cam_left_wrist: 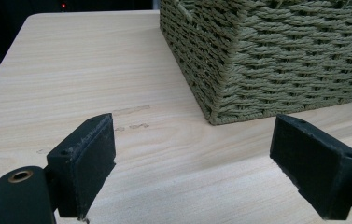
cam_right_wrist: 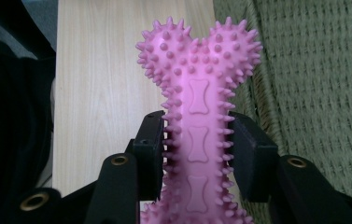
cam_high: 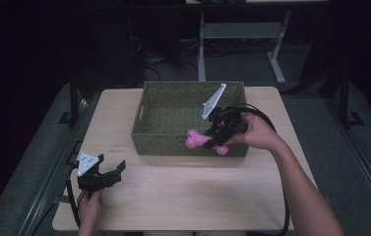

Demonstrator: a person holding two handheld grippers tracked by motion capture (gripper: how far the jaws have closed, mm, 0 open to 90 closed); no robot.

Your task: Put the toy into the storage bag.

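A pink spiky bone-shaped toy (cam_high: 203, 140) hangs over the near rim of the green woven basket (cam_high: 166, 91), with my right gripper (cam_high: 216, 139) shut on its shaft. In the right gripper view both black pads (cam_right_wrist: 151, 154) press the pink toy (cam_right_wrist: 199, 84) from either side, with the basket's weave (cam_right_wrist: 313, 84) to the right and the table to the left. My left gripper (cam_high: 115, 172) rests near the table's front left corner, held by a hand, jaws wide apart. In the left gripper view my left gripper (cam_left_wrist: 192, 163) has only bare tabletop between its pads, facing the basket's corner (cam_left_wrist: 220, 102).
The light wooden table (cam_high: 183, 196) has free room in front of the basket. A black cable (cam_high: 284, 196) trails from the right gripper past the forearm. Dark floor and a desk frame (cam_high: 242, 34) lie beyond the table's far edge.
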